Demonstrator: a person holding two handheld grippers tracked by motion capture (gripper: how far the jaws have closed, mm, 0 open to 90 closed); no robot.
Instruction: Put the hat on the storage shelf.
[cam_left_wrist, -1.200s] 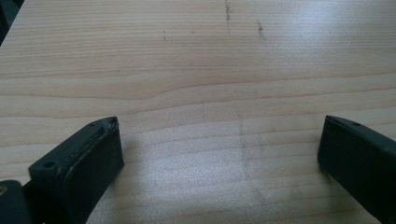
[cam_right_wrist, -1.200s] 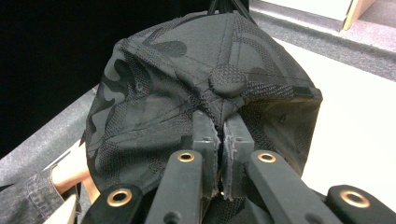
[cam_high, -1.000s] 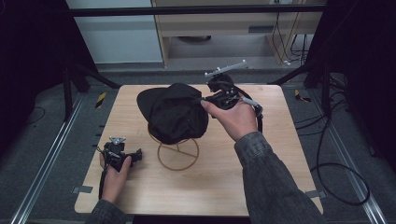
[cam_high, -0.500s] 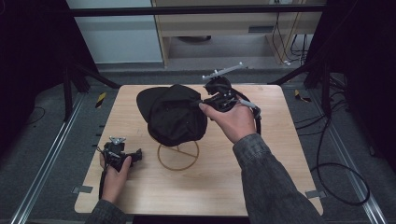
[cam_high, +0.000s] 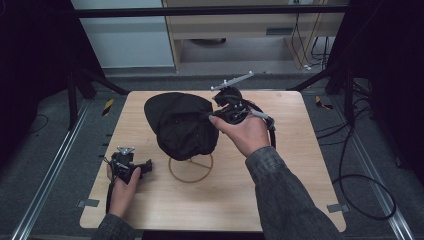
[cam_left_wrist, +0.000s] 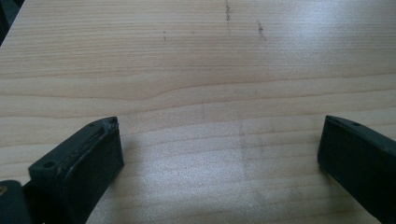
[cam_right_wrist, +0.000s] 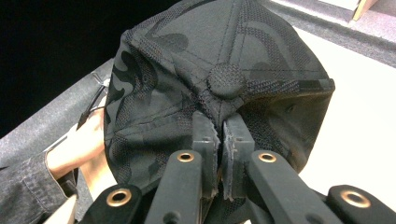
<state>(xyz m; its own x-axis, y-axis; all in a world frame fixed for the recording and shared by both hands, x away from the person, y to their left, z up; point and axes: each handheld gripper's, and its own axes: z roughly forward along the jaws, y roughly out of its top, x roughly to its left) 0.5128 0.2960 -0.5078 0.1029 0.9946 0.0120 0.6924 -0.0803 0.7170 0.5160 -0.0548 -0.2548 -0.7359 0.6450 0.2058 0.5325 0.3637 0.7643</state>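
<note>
High view: a black cap (cam_high: 182, 125) sits over a thin wire stand whose ring base (cam_high: 191, 169) lies on the wooden table (cam_high: 300, 170). The right gripper (cam_high: 214, 116) comes in from the cap's right side, level with the crown, and meets the fabric there. The cap spreads left and toward the far edge from that tool. The left gripper (cam_high: 148, 165) rests low on the table near the front left, well apart from the cap, pointing toward the ring base.

Left gripper view: the two jaws stand wide apart with nothing but bare table (cam_left_wrist: 201, 84) between them, so this tool holds nothing.

Right gripper view: the jaws are drawn together on a pinch of the cap (cam_right_wrist: 187, 84), just below the crown button (cam_right_wrist: 226, 80). The crown seams run outward from that button, away from the tool. The left hand (cam_right_wrist: 77, 149) shows beyond the cap's edge, lower down.

The right hand is plainly the nearer, already on the cap. Any coming lift or shift likely turns on the cap lying straight ahead of the right tool, with the stand underneath, so the pull would probably have to go upward to clear the wire.
</note>
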